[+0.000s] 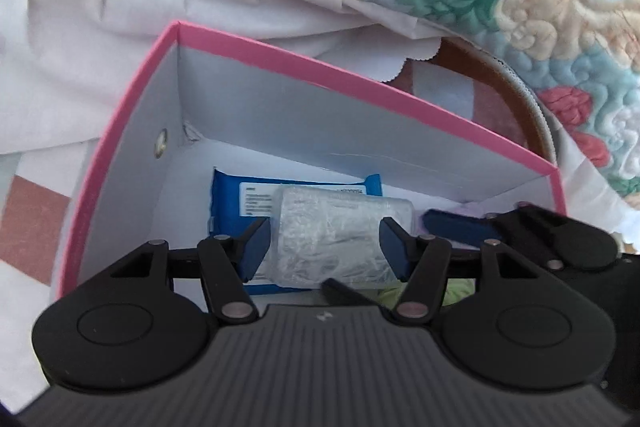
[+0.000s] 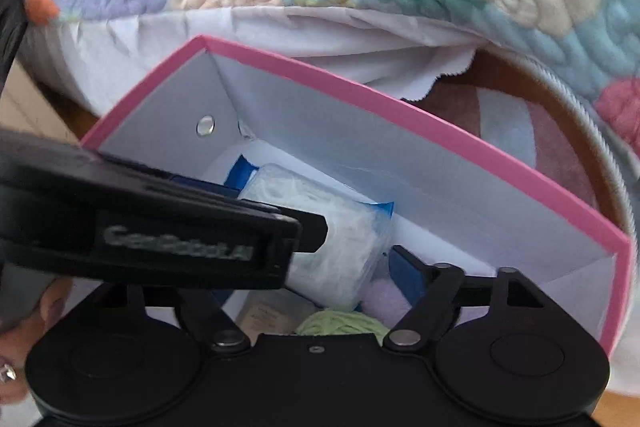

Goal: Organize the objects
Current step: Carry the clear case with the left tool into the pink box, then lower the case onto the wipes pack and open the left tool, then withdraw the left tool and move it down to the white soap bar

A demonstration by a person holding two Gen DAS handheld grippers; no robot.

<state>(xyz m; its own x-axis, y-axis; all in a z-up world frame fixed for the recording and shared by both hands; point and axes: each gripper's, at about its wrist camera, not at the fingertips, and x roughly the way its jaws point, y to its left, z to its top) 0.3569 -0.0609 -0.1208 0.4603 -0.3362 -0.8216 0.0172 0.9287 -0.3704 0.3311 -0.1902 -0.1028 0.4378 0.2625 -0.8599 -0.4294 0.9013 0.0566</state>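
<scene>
The pink-rimmed box (image 1: 280, 65) is the landmark here, and everything that matters sits on its floor. A clear plastic-wrapped packet (image 1: 336, 235) lies there on top of a flat blue pack (image 1: 296, 187), near the box's far wall and towards its left corner, where a small round metal stud (image 1: 161, 143) marks the side wall.

The left tool (image 1: 325, 239) straddles that packet — one blue pad on each side of it, the packet's long axis running away from the tool towards the far wall, so the pads bracket its narrow width. In the left wrist view the pads look to sit at or just off the wrapping; I cannot tell whether they press on it or merely flank it. The jaws stand at a middling width, about the packet's own.

The right tool (image 2: 320, 279) is inside the same box, nearer the right-hand wall, its jaws spread wide with nothing clamped between them; only one blue pad (image 2: 406, 273) shows, the other hidden behind the left tool's black body, which crosses that view from the left. Just inside the near wall lie a green ball of yarn (image 2: 340, 321) and something pale lilac (image 2: 384, 295).

My judgement: the left tool is plainly the nearer to the packet and already lined up with it, so the next move turns on that hand — either letting go cleanly or lifting straight up past the box rim.
</scene>
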